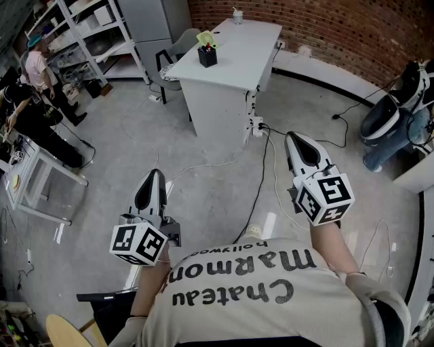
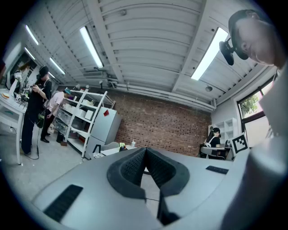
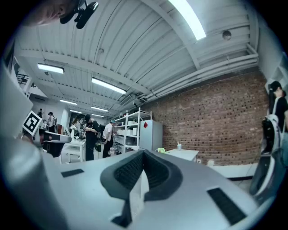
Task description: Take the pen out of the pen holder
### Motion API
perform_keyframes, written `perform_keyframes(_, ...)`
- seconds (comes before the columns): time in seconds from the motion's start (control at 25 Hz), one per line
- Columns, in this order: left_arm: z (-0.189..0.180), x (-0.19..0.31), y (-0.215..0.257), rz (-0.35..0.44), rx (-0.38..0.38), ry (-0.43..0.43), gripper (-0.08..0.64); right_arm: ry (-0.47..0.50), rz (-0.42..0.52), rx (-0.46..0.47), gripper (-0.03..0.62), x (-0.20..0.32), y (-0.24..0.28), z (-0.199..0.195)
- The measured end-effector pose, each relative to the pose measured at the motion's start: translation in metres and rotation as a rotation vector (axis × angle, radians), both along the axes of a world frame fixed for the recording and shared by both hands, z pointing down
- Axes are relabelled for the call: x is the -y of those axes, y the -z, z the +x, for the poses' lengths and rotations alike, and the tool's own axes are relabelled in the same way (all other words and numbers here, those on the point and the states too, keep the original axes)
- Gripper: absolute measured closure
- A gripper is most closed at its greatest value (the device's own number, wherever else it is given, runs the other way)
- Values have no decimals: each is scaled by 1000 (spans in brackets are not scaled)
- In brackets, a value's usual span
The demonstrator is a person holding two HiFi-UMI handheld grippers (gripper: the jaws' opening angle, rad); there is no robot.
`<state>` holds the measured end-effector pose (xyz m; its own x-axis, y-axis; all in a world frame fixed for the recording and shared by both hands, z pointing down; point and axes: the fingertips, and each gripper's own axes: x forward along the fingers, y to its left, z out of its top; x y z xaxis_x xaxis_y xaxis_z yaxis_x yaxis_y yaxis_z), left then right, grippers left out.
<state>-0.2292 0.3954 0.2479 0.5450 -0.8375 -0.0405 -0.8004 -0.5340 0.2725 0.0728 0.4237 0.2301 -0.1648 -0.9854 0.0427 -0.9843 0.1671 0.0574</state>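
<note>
A black pen holder [image 1: 207, 55] with pens and something yellow-green in it stands on a white table [image 1: 237, 51] far ahead across the floor. Both grippers hang over the bare floor, well short of that table, and point level toward it. My left gripper [image 1: 155, 174] is shut with nothing between its pads. My right gripper [image 1: 293, 136] is also shut and holds nothing. In the left gripper view the closed pads [image 2: 135, 166] frame the distant table [image 2: 108, 150]. In the right gripper view the table [image 3: 183, 154] shows just past the shut pads [image 3: 130, 168].
Cables [image 1: 264, 169] trail over the floor between me and the table. A chair [image 1: 169, 57] stands at the table's left. Metal shelves [image 1: 88, 30], a grey cabinet [image 1: 152, 20] and two people [image 1: 30, 101] beside a small table [image 1: 34, 176] are at left. A brick wall [image 1: 325, 27] runs behind.
</note>
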Motion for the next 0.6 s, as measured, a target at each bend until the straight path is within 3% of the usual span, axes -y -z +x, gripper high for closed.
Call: perform_keyframes(0.6,28,77,-14,-19,-24,-12,560,49,-15,71,589,96,-22,25)
